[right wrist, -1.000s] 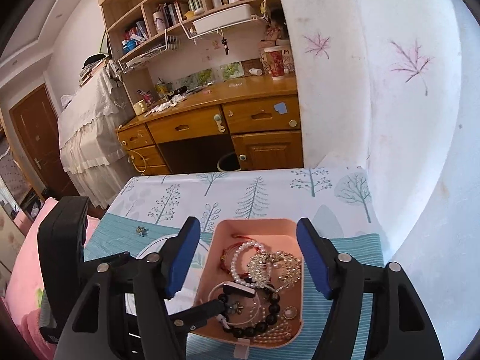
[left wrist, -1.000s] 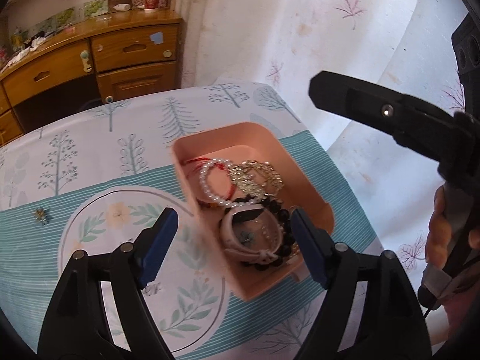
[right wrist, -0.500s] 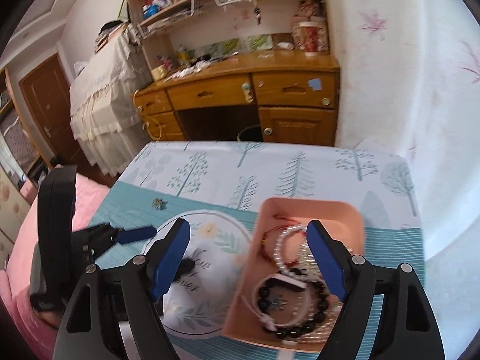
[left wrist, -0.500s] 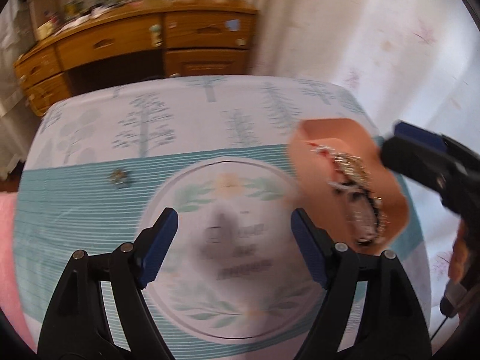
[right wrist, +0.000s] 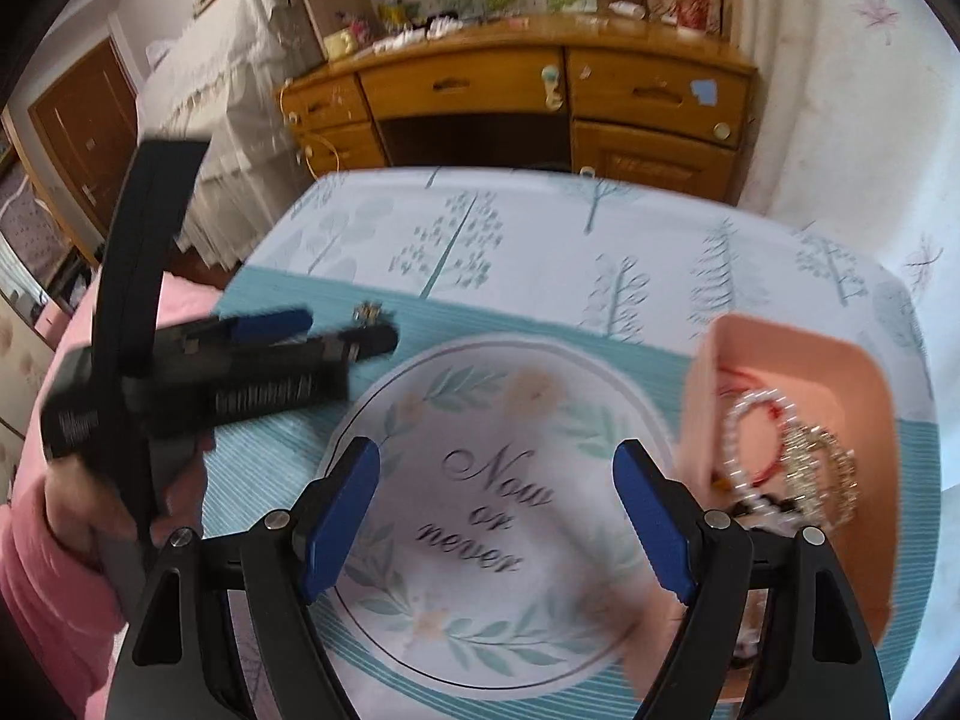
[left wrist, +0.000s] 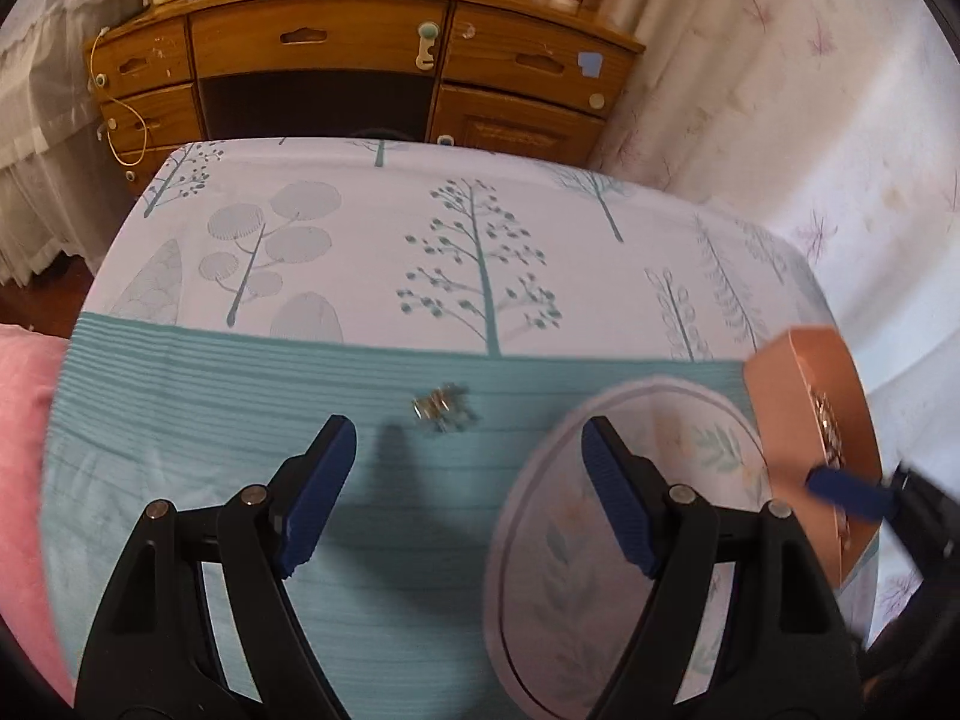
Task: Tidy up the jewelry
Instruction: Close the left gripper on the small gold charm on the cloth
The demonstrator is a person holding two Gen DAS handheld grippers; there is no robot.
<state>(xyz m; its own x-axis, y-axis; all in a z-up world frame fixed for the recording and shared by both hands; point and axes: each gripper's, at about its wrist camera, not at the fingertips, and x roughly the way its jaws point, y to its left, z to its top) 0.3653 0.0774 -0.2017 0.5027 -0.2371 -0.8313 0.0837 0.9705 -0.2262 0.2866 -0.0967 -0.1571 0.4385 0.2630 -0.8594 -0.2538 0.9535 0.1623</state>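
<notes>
Your pink tray on the right side of the table holds a pearl bracelet, a red cord, gold chains and dark beads. One small metallic jewelry piece lies loose on the teal stripes, just ahead of your left gripper, which is spread wide. Your right gripper is likewise released, above a round print reading "Now or never". A tree-patterned tablecloth covers the table; a wooden desk stands behind.

Your tablecloth: white with teal tree print, teal-striped band below. Tray: salmon pink. Your gripper pads: blue on black. Small brooch: silvery-gold. Desk: honey-brown wood.
</notes>
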